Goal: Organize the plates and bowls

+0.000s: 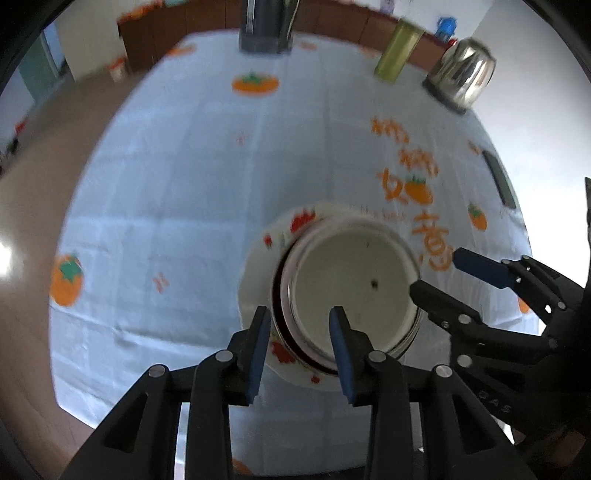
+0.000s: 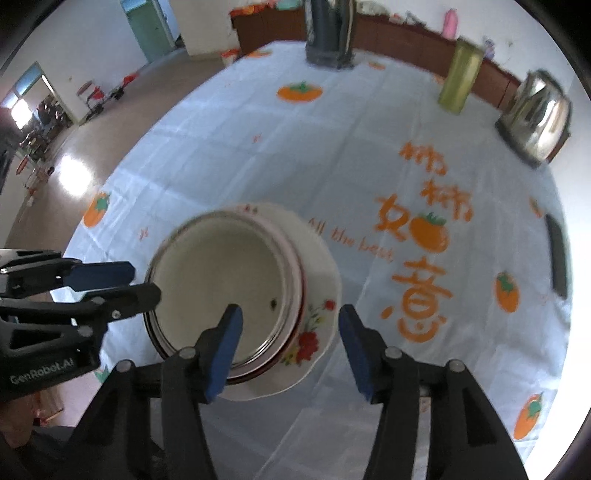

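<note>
Table (image 1: 184, 192) w/ pale blue cloth (image 2: 332, 155) printed w/ orange persimmons & orange lettering fills most of both views. Far edge: dark base of some stand (image 2: 330, 33), green-yellow canister (image 2: 460, 79), steel kettle (image 2: 535, 114) at far right; a dark flat phone-like slab (image 2: 557, 254) lies near the right edge. Brown cabinets (image 2: 406, 37) run behind the table.

Near centre of cloth sits the stack: flowered white plate (image 2: 317, 295) at bottom, a red-rimmed dish on it, then nested bowls (image 2: 218, 280), top one cream inside w/ a small dark speck. Stack sits off-centre on plate, shifted toward the left side in right-wrist view.

Left gripper (image 1: 300, 343) half open, jaws straddling the near-left rim of the stack, one finger outside the rim, other over the bowl interior; not clamped as far as can be seen. Right gripper (image 2: 291, 343) spread wide, left finger over the bowl's near edge, right finger over the cloth beside the plate, holding nothing. Each gripper shows in the other's view, tips at the bowl rim on opposite sides.
</note>
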A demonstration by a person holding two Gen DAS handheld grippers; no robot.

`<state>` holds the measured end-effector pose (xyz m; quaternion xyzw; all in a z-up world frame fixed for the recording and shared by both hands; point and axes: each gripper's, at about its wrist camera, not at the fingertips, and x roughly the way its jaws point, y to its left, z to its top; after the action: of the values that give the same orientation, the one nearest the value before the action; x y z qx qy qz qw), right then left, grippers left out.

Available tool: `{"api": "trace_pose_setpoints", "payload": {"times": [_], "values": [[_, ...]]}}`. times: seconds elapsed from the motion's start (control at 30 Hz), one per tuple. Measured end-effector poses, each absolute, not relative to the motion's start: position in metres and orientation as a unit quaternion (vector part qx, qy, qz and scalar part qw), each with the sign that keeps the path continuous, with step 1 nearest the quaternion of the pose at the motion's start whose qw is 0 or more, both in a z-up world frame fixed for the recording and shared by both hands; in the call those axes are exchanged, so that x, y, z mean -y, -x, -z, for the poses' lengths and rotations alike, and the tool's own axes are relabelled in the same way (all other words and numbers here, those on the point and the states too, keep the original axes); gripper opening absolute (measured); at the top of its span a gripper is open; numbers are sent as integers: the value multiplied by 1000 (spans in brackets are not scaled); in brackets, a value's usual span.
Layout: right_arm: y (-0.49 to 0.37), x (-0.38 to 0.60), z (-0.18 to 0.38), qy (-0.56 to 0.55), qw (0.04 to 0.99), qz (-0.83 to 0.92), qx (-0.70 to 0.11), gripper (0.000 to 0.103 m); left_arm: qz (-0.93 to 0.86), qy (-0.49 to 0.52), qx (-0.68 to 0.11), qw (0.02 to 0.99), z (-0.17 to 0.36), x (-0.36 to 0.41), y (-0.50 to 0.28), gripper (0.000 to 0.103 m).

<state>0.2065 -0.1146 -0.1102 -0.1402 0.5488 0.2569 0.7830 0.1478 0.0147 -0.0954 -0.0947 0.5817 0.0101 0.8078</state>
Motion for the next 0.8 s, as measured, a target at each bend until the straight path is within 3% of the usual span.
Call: {"api": "trace_pose_setpoints", "payload": {"times": [0.13, 0.27, 0.4, 0.53, 0.8], "values": [[-197, 118, 76, 142, 824, -254, -486, 62, -25, 71, -532, 843, 63, -11, -145, 38], [-182, 125, 36, 129, 873, -246, -401, 75, -33, 52, -475, 878, 31, -8, -138, 53], [-173, 131, 10, 115, 896, -240, -356, 77, -29, 44, -439, 897, 11, -4, -133, 53], [-166, 138, -4, 100, 911, -227, -331, 87, -24, 39, -424, 904, 1, -1, -128, 54], [-155, 141, -7, 95, 911, -224, -334, 87, -24, 35, -419, 907, -3, 3, -119, 54]]}}
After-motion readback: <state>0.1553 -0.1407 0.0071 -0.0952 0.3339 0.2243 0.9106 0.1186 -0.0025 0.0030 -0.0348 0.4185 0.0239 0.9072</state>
